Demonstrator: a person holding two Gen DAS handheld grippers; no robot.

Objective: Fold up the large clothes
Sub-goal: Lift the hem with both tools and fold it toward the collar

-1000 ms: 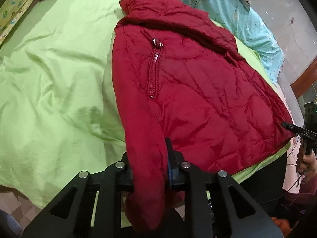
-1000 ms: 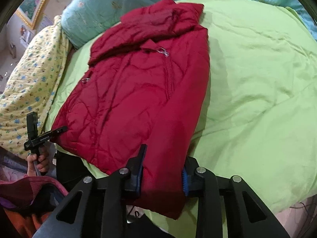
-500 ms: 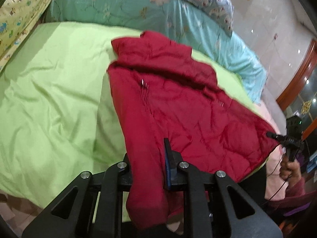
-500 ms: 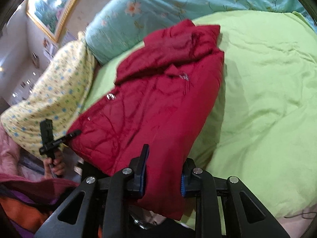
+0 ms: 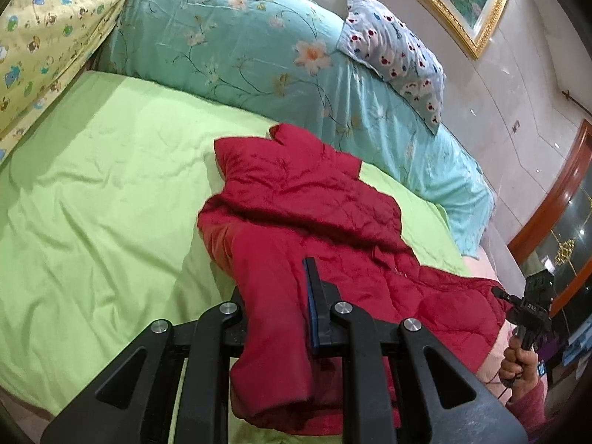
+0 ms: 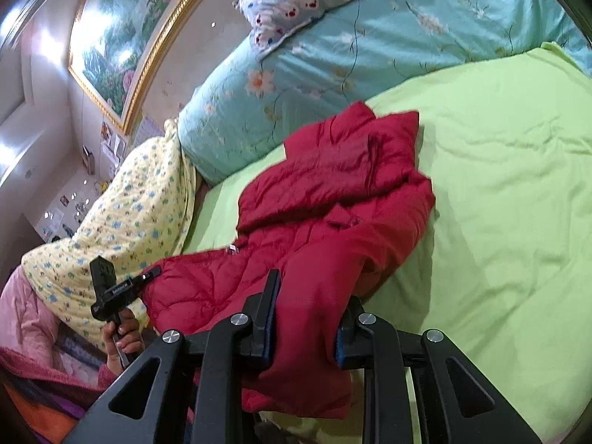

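Observation:
A red quilted jacket (image 5: 314,207) lies on a lime green bed cover (image 5: 92,203), its collar end toward the pillows. My left gripper (image 5: 275,296) is shut on one bottom corner of the jacket and holds it raised off the bed. My right gripper (image 6: 307,307) is shut on the other bottom corner of the jacket (image 6: 333,222). The hem hangs between the two grippers and the lower half is lifted and bunching toward the collar. The right gripper also shows in the left wrist view (image 5: 525,303), the left gripper in the right wrist view (image 6: 118,288).
A turquoise floral quilt (image 5: 259,48) and a patterned pillow (image 5: 396,51) lie at the head of the bed. A yellow printed quilt (image 6: 122,229) is piled on one side. A framed painting (image 6: 140,26) hangs on the wall. A pink blanket (image 6: 22,318) lies at the bed edge.
Both grippers have lifted the jacket's bottom edge up and toward the collar. The jacket, flat a second ago, now humps and folds in the middle.

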